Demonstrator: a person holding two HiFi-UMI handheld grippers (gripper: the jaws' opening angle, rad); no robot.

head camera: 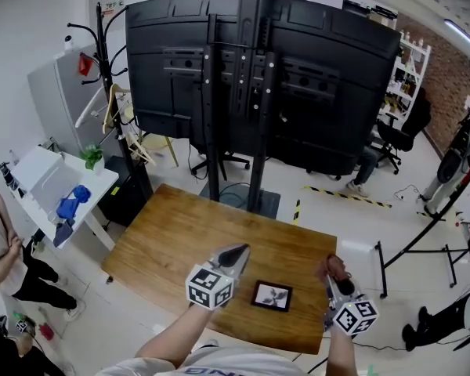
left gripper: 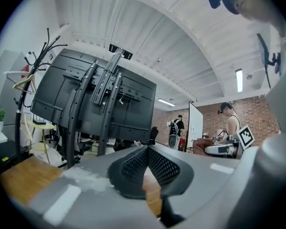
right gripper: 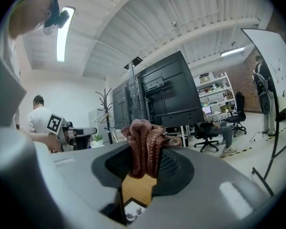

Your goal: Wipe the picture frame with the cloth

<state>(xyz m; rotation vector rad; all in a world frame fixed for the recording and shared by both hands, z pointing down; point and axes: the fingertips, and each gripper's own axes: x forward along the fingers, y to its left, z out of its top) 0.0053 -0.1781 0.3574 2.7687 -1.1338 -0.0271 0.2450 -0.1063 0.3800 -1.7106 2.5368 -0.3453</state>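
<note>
The wooden worktop [head camera: 180, 233] carries the picture frame [head camera: 272, 295], lying flat between the two tools, below and just left of the right hand-held gripper [head camera: 338, 279]. That one is clamped on a bunched reddish-brown cloth [right gripper: 145, 144], clear of the frame. The left hand-held gripper [head camera: 233, 254] is closed on nothing. Wiping seems not yet begun; next, the cloth must be lowered onto the frame.
</note>
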